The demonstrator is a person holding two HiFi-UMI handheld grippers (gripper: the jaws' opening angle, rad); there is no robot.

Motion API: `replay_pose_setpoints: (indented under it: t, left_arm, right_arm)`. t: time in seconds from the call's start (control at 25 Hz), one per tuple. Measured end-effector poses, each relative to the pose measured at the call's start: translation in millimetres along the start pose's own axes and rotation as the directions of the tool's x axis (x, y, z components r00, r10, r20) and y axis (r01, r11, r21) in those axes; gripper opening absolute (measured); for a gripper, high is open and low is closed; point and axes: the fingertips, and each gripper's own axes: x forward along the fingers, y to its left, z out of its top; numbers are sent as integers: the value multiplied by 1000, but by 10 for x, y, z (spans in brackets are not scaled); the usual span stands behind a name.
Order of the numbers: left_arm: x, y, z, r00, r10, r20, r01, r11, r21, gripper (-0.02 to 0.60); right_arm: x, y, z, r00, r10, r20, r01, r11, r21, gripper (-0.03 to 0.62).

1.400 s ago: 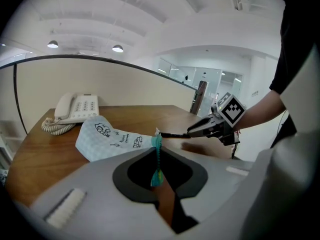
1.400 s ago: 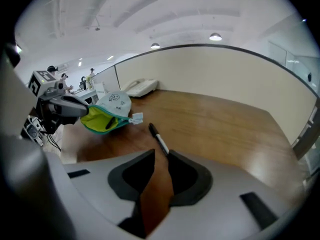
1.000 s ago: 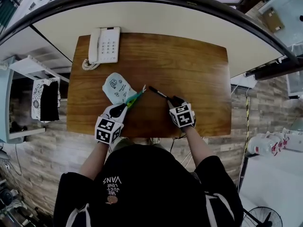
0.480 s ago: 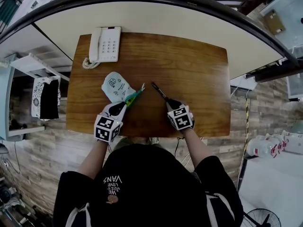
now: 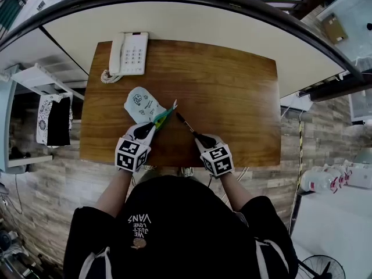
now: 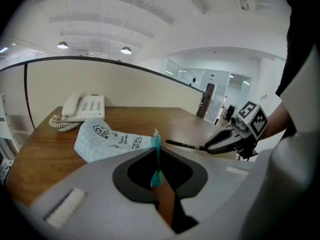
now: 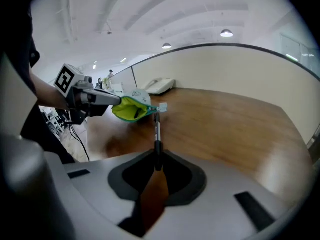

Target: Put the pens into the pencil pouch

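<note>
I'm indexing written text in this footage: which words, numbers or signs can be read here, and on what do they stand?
"WE JUST LOVE VANS": on the back of the person's black shirt, upside down in the head view.
Pencil pouch: printed doodles with tiny lettering, too small to read.
Telephone: keypad markings too small to read.
Marker cubes: black-and-white square codes, no letters.

Left tongs (image 5: 153,125) and right tongs (image 5: 197,136) slant downward, tips converging, each pair clamped in a grip.
</note>
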Motion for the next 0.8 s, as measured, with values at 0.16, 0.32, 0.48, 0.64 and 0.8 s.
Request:
replay_pose_setpoints:
  t: [0.16, 0.32, 0.48, 0.64, 0.8]
  left_arm:
    - [9, -11, 13, 1000, -8, 8, 8, 1000, -5, 35]
    - [11, -36, 6, 1000, -23, 13, 23, 1000, -9, 34]
    - [15, -83, 9, 999, -40, 26, 40, 999, -16, 34]
    - [1, -113, 0, 998, -55, 33, 56, 998, -28, 34]
    - [-5, -137, -22, 997, -72, 33, 73, 997, -29, 34]
  right_arm:
    - [-71, 272, 12, 999, 50, 14, -50, 999, -13, 67]
    - [-37, 473, 71, 996, 90, 16, -89, 995, -43, 67]
    - [96, 610, 140, 993, 122, -2, -121, 989, -84, 66]
    - [272, 736, 269, 989, 149, -14, -150, 982, -118, 67]
    - [464, 837, 428, 986, 166, -16, -167, 974, -151, 67]
